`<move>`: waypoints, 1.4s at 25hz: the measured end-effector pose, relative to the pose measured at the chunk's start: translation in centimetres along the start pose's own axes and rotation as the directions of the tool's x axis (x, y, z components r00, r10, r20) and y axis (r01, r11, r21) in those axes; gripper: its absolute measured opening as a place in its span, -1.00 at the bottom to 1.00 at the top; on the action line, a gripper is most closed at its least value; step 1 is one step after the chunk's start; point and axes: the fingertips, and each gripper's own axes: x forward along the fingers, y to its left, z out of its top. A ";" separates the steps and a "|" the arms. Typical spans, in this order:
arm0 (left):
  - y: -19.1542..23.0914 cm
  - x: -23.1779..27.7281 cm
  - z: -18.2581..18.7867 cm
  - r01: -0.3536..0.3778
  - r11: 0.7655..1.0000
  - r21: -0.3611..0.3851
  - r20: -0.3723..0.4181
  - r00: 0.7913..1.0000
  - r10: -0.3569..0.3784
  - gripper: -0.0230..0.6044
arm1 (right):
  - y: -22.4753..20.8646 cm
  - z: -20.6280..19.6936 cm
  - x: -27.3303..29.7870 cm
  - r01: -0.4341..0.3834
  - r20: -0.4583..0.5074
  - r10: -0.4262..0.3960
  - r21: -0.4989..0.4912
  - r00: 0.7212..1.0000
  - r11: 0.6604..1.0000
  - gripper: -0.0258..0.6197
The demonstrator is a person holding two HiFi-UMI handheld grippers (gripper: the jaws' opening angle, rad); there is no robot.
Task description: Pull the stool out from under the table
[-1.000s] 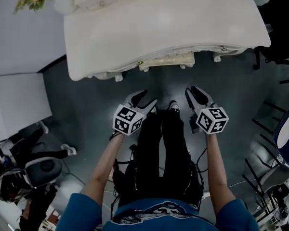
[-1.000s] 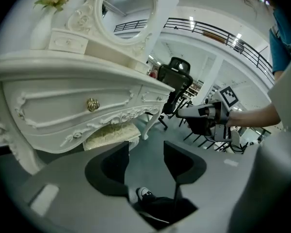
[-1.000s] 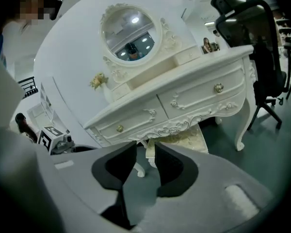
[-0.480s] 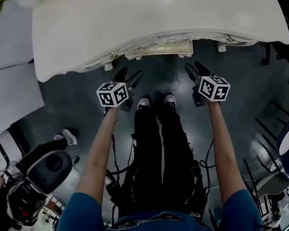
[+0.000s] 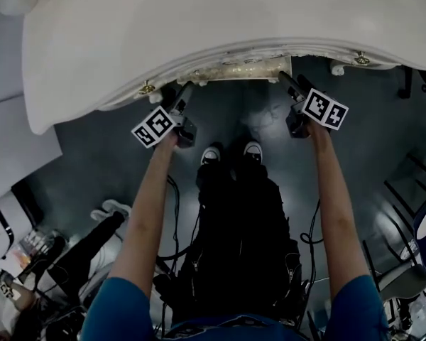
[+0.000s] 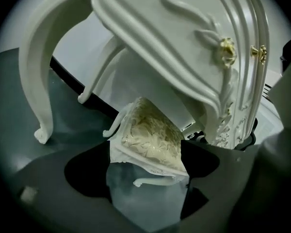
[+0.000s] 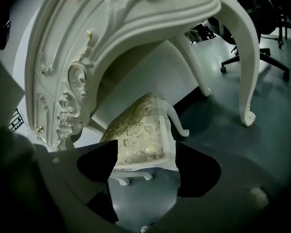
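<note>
The stool [image 5: 236, 70] has a cream-gold patterned seat and white curled legs. It stands under the white carved table [image 5: 199, 34], with only its front edge showing in the head view. My left gripper [image 5: 182, 92] reaches the table's edge at the stool's left. Its jaws are opening, and the stool [image 6: 150, 137] shows in the gap beyond the dark fingers [image 6: 87, 174], untouched. My right gripper [image 5: 287, 81] is at the stool's right. Its jaws are opening too, with the stool's seat [image 7: 140, 140] framed between the fingers [image 7: 199, 171] and no pad pressing on it.
The table's curved legs [image 6: 36, 81] [image 7: 247, 57] stand on the dark floor either side of the stool. The person's legs and shoes [image 5: 231, 151] are just behind the grippers. An office chair base [image 7: 262, 52] is beyond the table. Cables and gear [image 5: 28, 261] lie at lower left.
Both grippers have moved forward from in front of the person up to the table's edge beside the stool, and their jaws have spread wider. The table now fills more of the head view.
</note>
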 end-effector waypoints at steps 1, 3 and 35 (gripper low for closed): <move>0.6 0.5 0.1 0.004 1.000 -0.006 0.004 1.000 -0.004 0.55 | -0.3 -0.1 0.7 -0.001 -0.001 0.001 0.010 1.000 1.000 0.24; 1.4 1.6 0.2 0.017 1.000 -0.011 0.012 1.000 -0.017 0.59 | -0.5 -0.1 1.8 -0.010 0.009 0.010 0.024 1.000 1.000 0.31; 2.2 0.9 -2.6 0.076 0.987 0.141 -0.024 0.997 -0.073 0.38 | 0.0 -4.8 0.7 -0.087 0.000 0.087 0.038 0.996 0.995 0.16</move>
